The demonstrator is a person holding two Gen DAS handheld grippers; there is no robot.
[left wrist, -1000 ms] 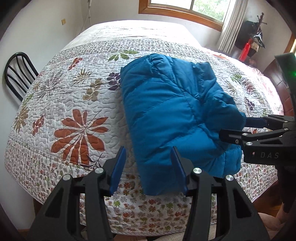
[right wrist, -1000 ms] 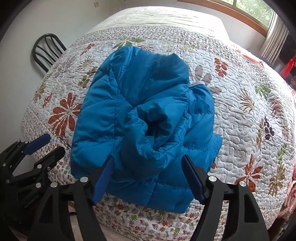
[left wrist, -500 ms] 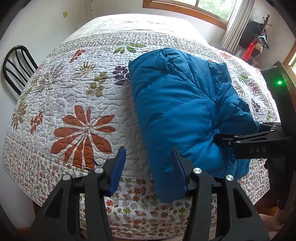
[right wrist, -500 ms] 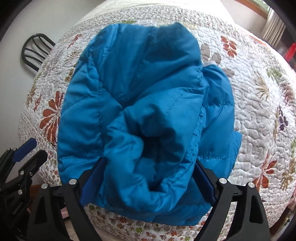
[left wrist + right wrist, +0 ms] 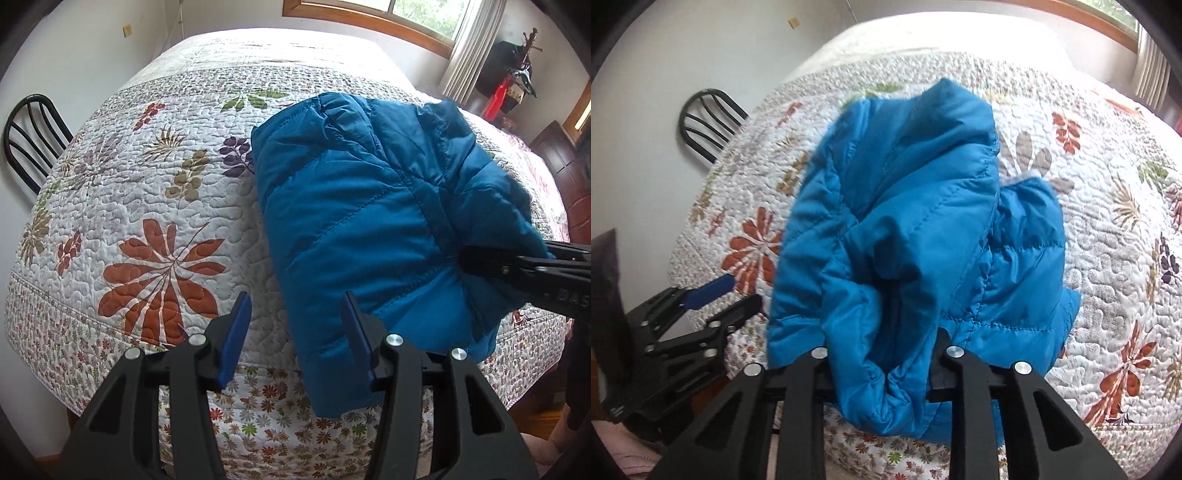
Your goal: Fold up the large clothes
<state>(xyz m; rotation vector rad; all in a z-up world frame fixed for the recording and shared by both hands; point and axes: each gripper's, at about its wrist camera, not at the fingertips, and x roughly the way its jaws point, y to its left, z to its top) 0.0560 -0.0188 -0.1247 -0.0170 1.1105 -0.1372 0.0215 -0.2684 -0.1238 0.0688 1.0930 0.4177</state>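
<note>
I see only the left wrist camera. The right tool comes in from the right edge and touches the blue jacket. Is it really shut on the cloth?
Observer: Yes. In the right wrist view the right tool is shut on a thick bunch of the jacket, and cloth bulges out between its fingers.
Operator: Is the whole jacket in that bunch?
Observer: No. Another layer on the right side rests on the quilt, outside the grip.
Operator: And how does my left tool look from there?
Observer: The left tool is open beside the jacket's left edge and holds nothing.
</note>
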